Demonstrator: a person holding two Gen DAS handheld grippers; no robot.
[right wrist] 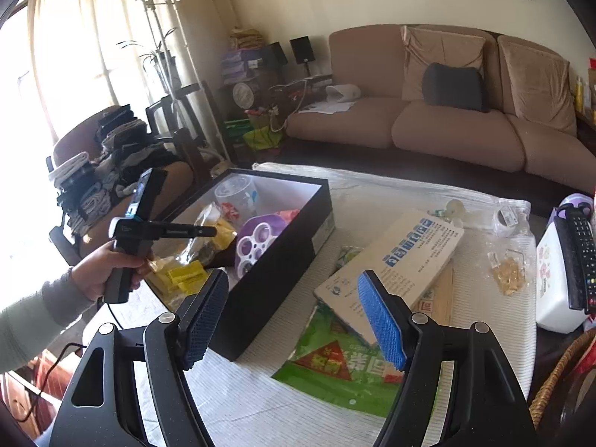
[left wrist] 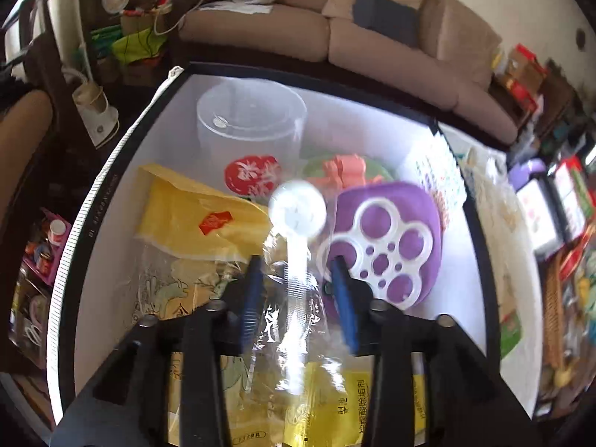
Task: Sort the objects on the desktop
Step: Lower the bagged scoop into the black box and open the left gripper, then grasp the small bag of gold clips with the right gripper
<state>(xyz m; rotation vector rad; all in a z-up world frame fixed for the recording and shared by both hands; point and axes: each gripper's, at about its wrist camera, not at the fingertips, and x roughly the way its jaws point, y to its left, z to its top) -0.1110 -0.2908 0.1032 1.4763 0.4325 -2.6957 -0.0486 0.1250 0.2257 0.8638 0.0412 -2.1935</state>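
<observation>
A black box point(left wrist: 480, 260) with a white inside holds sorted things: a clear plastic cup point(left wrist: 249, 119), a yellow packet point(left wrist: 193, 212), a purple-and-white holed tray point(left wrist: 391, 246). My left gripper point(left wrist: 298, 290) hangs over the box with its jaws apart; a white plastic scoop point(left wrist: 298, 216) in a clear wrapper lies between the blue pads, blurred, not clamped. In the right wrist view the box point(right wrist: 283, 260) stands left on the table, with the hand-held left gripper point(right wrist: 156, 231) above it. My right gripper point(right wrist: 298, 320) is open and empty above a white booklet point(right wrist: 402, 260) and green packet point(right wrist: 335, 368).
On the table right of the box lie a clear bag of small yellow pieces point(right wrist: 508, 272), a clear zip bag point(right wrist: 484, 212) and a white device with a remote control point(right wrist: 566, 272). A wicker basket edge point(right wrist: 558, 372) is at the right. A sofa point(right wrist: 447, 123) stands behind.
</observation>
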